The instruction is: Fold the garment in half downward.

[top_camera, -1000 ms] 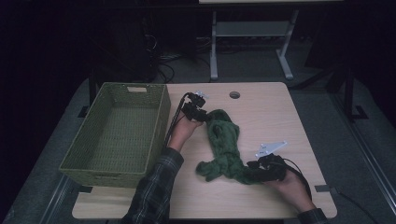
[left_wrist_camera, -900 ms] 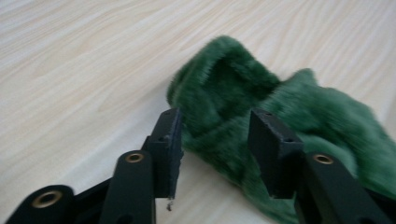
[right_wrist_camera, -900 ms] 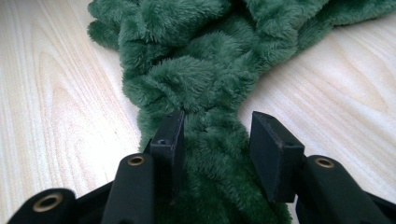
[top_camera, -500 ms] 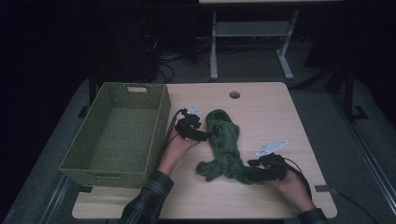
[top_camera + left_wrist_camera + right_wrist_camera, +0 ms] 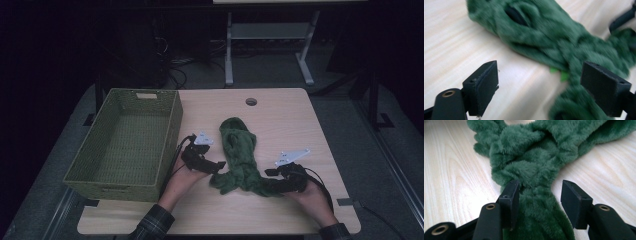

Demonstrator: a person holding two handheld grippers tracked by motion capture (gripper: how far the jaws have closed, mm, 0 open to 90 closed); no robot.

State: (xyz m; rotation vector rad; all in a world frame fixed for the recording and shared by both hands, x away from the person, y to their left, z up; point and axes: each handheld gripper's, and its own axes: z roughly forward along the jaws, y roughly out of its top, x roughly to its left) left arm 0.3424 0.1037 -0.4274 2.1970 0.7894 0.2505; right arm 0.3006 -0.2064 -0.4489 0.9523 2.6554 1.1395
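Note:
A green fuzzy cloth lies in a long twisted heap on the wooden table. My left gripper is just left of its lower part. In the left gripper view its jaws stand wide, having just been opening, with bare table between them and the cloth beyond. My right gripper is at the cloth's near right end. Its jaws straddle the cloth and have just been opening a little. One pad brushes the pile and the other stands off it.
A green woven basket with nothing visible in it stands on the table's left side, close to my left hand. A round cable hole is at the table's far middle. A metal stand is on the dark floor behind.
My left gripper has let go of the cloth's far end, come back toward the near edge alongside the basket, and opened wide. The right hand has stayed put.

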